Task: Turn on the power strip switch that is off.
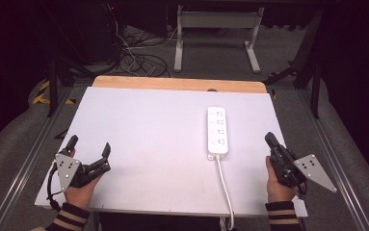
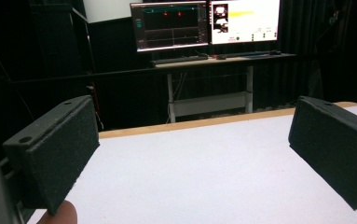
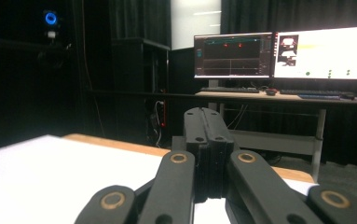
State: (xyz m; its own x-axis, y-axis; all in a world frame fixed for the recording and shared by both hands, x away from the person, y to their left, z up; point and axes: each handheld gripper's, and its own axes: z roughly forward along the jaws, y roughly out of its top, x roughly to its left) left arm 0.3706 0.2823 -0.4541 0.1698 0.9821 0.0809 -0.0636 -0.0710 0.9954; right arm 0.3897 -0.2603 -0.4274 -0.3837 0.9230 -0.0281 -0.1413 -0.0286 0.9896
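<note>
**Both grippers at near table edge, power strip between and beyond**

Left gripper (image 1: pixel 89 144): held at near-left corner of table (image 1: pixel 148 125), jaws spread wide, nothing between them. Left gripper view confirms it: two black pads far apart w/ bare white tabletop in the gap. Person's left hand (image 1: pixel 78 190) wraps the body from below; striped sleeve cuff at frame bottom.

Right gripper (image 1: pixel 270 139): near-right edge of table, jaws pressed together, pinching nothing. Right gripper view shows the two pads flush against each other, pointing toward far side of room. Right hand (image 1: pixel 276 185) grips it from behind; grey three-cornered plate sticks out to the right.

Power strip (image 1: pixel 217 131): white, lies flat on table, right of centre, long axis running near-to-far. Its white cord (image 1: pixel 224 185) leaves the near end and runs off the near table edge. Strip sits just left of right gripper, not touching it; well apart from left gripper. Socket count approx four rows, hard to tell at this res.

Far bkgd: desk w/ two lit monitors (image 3: pixel 278 55).
</note>
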